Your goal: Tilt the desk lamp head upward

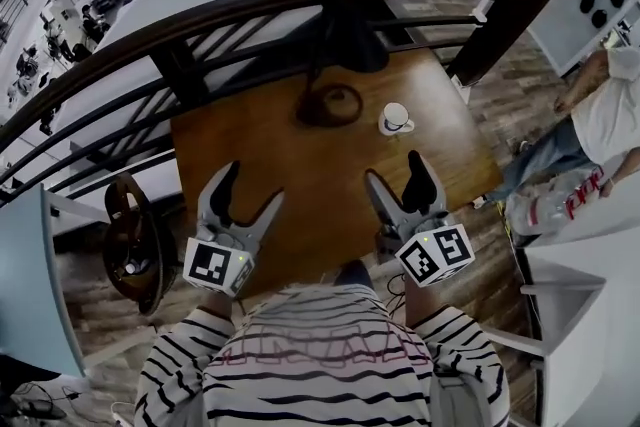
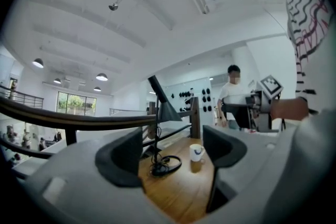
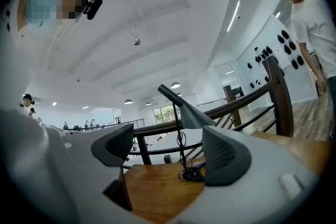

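1. My left gripper (image 2: 170, 153) has its jaws spread wide with nothing between the pads. Through the gap I see only the wooden table (image 2: 178, 194).
2. My right gripper (image 3: 167, 150) is spread the same way and holds nothing.
3. From the head view, both grippers hover over the near edge of the table, well apart from the desk lamp (image 2: 166, 113).
4. The lamp stands at the far side of the table, just in front of the dark railing (image 1: 250, 5).
5. The right gripper view shows the lamp best from the side: a slanted arm, the lamp head (image 3: 195, 118) pointing down, and the cord (image 3: 191, 173) bunched at the foot.
6. A white cup (image 1: 396, 118) sits just right of the lamp's foot. It shows in the head view and the left gripper view, not in the right one.
7. The left gripper view also catches a bystander (image 2: 233, 93) far right, beyond the table.
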The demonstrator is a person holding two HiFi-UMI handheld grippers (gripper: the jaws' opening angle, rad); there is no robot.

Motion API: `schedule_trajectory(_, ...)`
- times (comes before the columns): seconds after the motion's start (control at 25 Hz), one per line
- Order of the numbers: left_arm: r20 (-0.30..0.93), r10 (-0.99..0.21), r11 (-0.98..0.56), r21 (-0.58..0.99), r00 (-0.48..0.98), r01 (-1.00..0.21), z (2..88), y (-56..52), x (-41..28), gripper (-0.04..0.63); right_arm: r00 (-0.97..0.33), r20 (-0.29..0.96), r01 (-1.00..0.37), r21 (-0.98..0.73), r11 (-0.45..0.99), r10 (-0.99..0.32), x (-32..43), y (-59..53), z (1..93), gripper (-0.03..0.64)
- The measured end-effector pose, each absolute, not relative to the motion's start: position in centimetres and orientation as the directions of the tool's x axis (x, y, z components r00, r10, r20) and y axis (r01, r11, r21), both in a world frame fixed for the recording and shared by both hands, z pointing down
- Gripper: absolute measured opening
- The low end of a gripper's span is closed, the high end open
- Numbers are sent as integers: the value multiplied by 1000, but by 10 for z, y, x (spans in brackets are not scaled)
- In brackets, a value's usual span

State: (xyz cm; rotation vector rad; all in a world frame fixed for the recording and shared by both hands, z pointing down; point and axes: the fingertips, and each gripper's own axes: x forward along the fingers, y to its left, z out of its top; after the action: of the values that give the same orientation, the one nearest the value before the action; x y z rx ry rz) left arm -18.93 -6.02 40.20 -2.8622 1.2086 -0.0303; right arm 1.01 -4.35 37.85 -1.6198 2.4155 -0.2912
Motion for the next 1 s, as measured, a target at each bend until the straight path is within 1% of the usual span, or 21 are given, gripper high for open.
schedule_trajectory(0.56, 29, -801, -599, -87, 599, -796, 405, -137, -123, 353, -477, -76, -825, -306, 476, -876, 78, -136, 379, 402)
schedule_trajectory(1.0, 48, -827, -561, -136, 561, -816, 421, -199, -84, 351, -528, -72, -784, -343, 518, -846, 107, -201, 395, 400)
